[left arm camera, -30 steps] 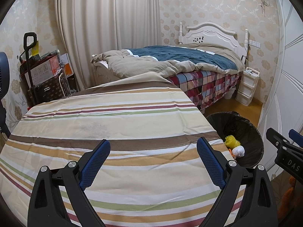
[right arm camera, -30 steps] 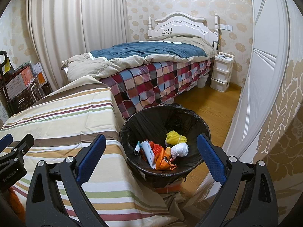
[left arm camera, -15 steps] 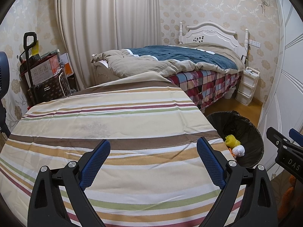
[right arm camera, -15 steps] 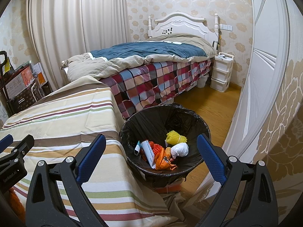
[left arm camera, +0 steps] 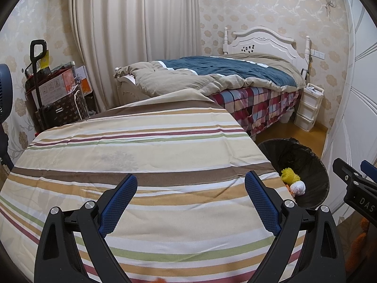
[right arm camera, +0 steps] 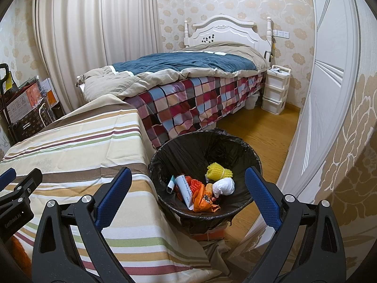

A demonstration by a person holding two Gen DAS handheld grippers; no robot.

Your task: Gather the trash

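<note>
The right gripper hangs directly over the black-lined trash bin, its jaws spread wide and holding nothing, so the bin's contents sit straight ahead of it and slightly below, framed between its blue pads. The left gripper is likewise open and empty, poised above the striped cloth on the surface, with the bin off to its right and lower. By this layout the right gripper is clearly the nearer one to the bin.

No loose trash shows on the striped cloth ahead of either gripper. The collected pieces all lie at the bin's bottom: a yellow ridged foam net at the far side, a white crumpled wad just beside it to the right, a white tube lying with its long axis pointing toward the right gripper, and orange wrappers bunched nearest the gripper, touching the tube.

Judging from this, the collecting appears finished or nearly so, unless more trash lies out of view.
</note>
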